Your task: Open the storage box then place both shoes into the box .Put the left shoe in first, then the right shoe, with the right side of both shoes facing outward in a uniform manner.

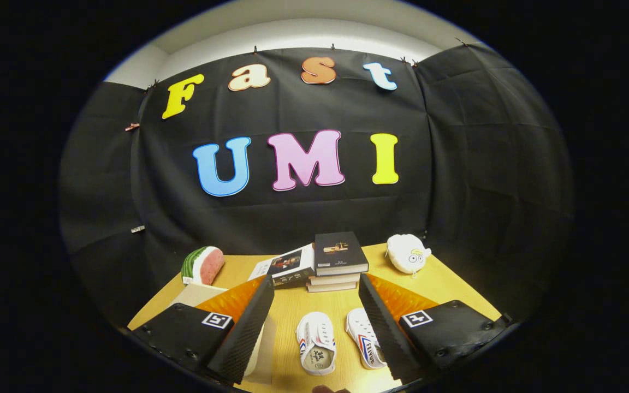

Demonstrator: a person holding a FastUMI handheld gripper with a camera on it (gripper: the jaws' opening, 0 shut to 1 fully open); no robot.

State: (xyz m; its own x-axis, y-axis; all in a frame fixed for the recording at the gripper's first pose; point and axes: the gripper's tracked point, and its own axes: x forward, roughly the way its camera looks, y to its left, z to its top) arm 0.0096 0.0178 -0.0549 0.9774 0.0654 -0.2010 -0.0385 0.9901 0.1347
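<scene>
a black cloth wall backs a yellow wooden table, with a pale ceiling strip above. taking the stack of books at the table's middle as the landmark: a watermelon-slice toy lies far to its side by the wall, and a white plush toy sits on the other side. nearer than the books, two small white shoes lie side by side. the gripper hangs above them with its jaws spread wide, grasping nothing, the shoes between its fingers. a pale box edge shows behind one finger.
</scene>
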